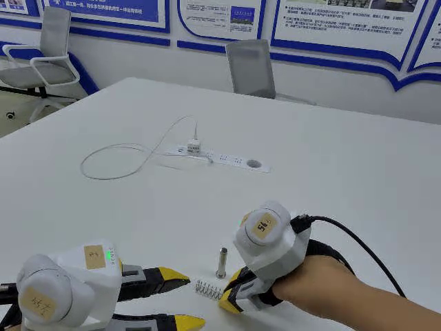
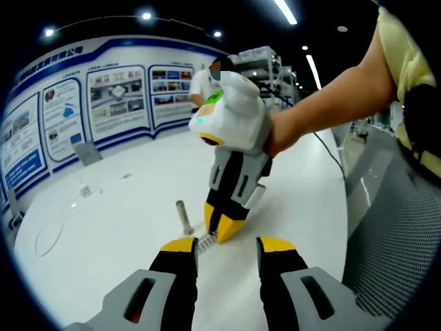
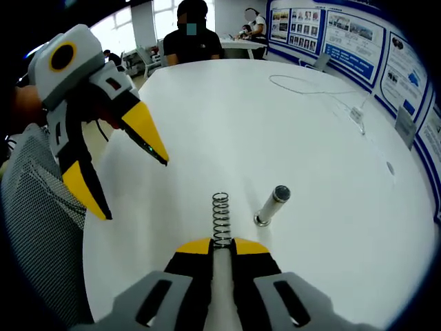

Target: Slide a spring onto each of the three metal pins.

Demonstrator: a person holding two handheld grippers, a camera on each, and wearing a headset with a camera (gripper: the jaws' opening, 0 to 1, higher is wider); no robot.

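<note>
Spring pick-up stage of the pin-loading task. The right gripper (image 3: 221, 245) has its two jaws drawn together on the near end of one spring (image 3: 220, 215), which lies roughly level and low over the white table (image 1: 310, 172); its free end points away from the jaws, toward the left gripper (image 1: 194, 299). Whether the coils rest on the surface cannot be told. The left gripper waits at the near left with its jaws apart and nothing between them. One metal pin (image 3: 271, 207) stands upright on its base just beside the spring, on the far side in the head view, and is bare (the task speaks of three pins). A thin white cable (image 1: 117, 155) loops across the far part of the table, well apart from the work.

Judged stage: the first spring is gripped but not yet threaded, so the task looks close to its start. The next move calls for lifting the spring, turning it upright, setting its open end over the pin's tip and lowering it without bending the coils; the idle left gripper could steady the pin.
</note>
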